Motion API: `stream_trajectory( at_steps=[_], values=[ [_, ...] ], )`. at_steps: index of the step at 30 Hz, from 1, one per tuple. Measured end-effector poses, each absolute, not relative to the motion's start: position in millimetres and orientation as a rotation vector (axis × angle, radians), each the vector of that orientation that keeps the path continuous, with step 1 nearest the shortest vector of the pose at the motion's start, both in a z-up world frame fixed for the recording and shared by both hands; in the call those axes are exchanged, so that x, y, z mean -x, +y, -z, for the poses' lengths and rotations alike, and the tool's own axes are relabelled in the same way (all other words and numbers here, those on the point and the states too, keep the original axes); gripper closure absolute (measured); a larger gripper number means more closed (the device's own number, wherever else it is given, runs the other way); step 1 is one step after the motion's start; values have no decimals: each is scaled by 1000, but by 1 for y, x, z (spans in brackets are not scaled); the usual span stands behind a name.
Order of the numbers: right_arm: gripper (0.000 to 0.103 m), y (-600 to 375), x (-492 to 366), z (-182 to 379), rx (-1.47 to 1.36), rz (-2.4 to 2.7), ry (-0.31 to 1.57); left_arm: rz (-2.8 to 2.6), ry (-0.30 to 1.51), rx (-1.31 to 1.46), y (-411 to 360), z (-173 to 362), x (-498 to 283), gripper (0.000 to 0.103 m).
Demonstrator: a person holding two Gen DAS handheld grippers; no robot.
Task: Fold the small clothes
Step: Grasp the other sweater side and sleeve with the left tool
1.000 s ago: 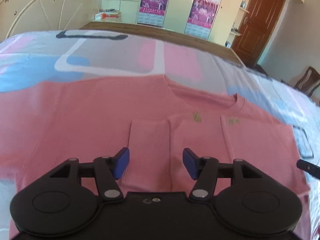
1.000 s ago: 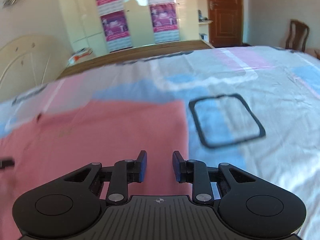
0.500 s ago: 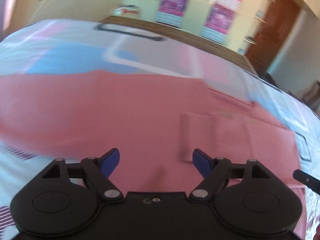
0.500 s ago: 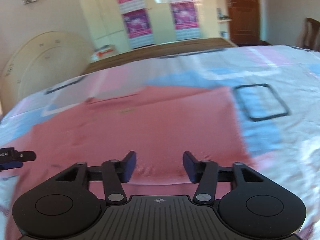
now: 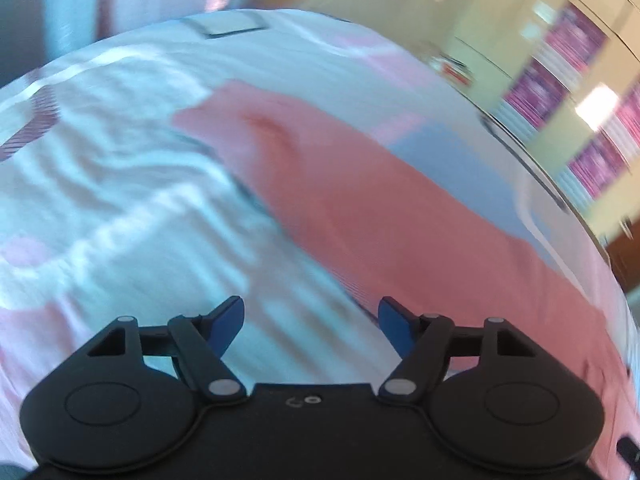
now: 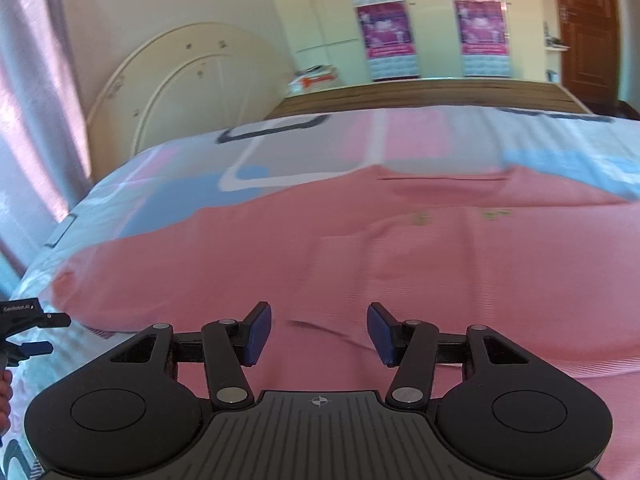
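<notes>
A pink ribbed top [image 6: 360, 256] lies flat on the patterned bedsheet [image 6: 280, 152], its neckline toward the far side. My right gripper [image 6: 319, 334] hovers over the top's near hem, open, with nothing between its blue pads. In the blurred left wrist view the pink top [image 5: 400, 216] runs diagonally to the right. My left gripper [image 5: 311, 326] is above bare bedsheet [image 5: 100, 208] beside the garment's edge; its jaws are closing a little and hold nothing. The left gripper [image 6: 28, 332] also shows at the left edge of the right wrist view.
A cream headboard [image 6: 180, 84] stands at the far left end of the bed. Wardrobe doors with purple posters [image 6: 386, 28] and a brown door [image 6: 588, 28] line the back wall. A curtain [image 6: 28, 92] hangs at the left.
Both grippers have swept to the left along the garment. The left one has rolled and left the folded sleeve for the sheet beside the top. The right gripper's jaws have widened.
</notes>
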State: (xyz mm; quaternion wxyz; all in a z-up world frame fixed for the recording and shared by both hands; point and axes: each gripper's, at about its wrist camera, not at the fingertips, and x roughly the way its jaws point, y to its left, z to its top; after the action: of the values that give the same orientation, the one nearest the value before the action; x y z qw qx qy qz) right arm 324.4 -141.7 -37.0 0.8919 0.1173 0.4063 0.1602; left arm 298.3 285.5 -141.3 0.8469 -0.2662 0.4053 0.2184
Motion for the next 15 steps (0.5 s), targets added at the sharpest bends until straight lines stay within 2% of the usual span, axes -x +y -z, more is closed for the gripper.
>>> stream_trajectory(
  at_steps=[8,10,12,13,14,15],
  values=[
    [50,-91,-345,61,-201,-379,885,-478,759,687,349,153,-327,29],
    [50,-84,-349,65,-193,-374,894,-488,732,695,357,156,-339,34],
    [50,-78,-353,69,-176,-364,895,-510,712,674,360,157,-344,65],
    [50,-76,-354,70,-168,-359,893,-527,706,666,362,158,-346,74],
    [50,-76,-356,71,-163,-355,893,-538,701,671,365,160,-345,87],
    [50,-75,-357,73,-159,-350,894,-540,699,672,367,161,-344,92]
  ],
)
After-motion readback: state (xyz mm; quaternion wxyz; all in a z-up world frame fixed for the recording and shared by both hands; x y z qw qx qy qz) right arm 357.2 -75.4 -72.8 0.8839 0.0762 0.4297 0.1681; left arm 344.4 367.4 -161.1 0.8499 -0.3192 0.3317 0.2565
